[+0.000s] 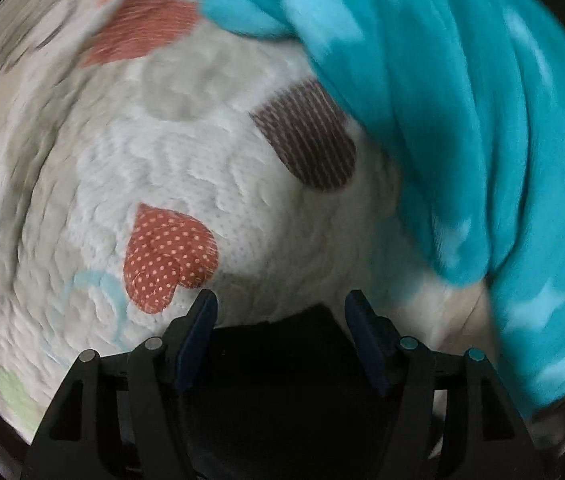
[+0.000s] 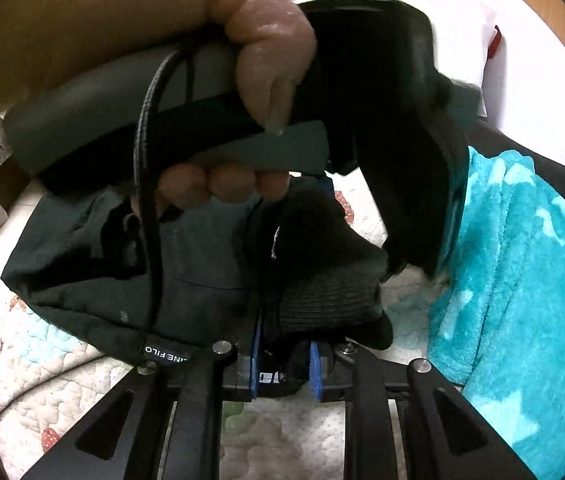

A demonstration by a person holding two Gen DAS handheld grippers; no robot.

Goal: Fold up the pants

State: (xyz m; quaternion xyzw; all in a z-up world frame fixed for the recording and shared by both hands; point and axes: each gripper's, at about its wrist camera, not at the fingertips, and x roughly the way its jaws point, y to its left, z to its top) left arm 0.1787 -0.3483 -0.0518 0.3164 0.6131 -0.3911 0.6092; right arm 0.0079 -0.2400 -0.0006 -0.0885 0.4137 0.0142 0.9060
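Note:
The dark pants lie bunched on a white quilt in the right wrist view. My right gripper is shut on a bunched dark fold of the pants, with the cloth pinched between its blue pads. The person's hand holding the left gripper's handle fills the upper part of that view, just above the pants. In the left wrist view my left gripper is open and empty above the quilt. No pants show in that view, which is blurred by motion.
A fluffy turquoise blanket with pale stars lies to the right of both grippers; it also shows in the right wrist view. The quilt has heart patches, one red dotted and one brown striped. A black cable hangs over the pants.

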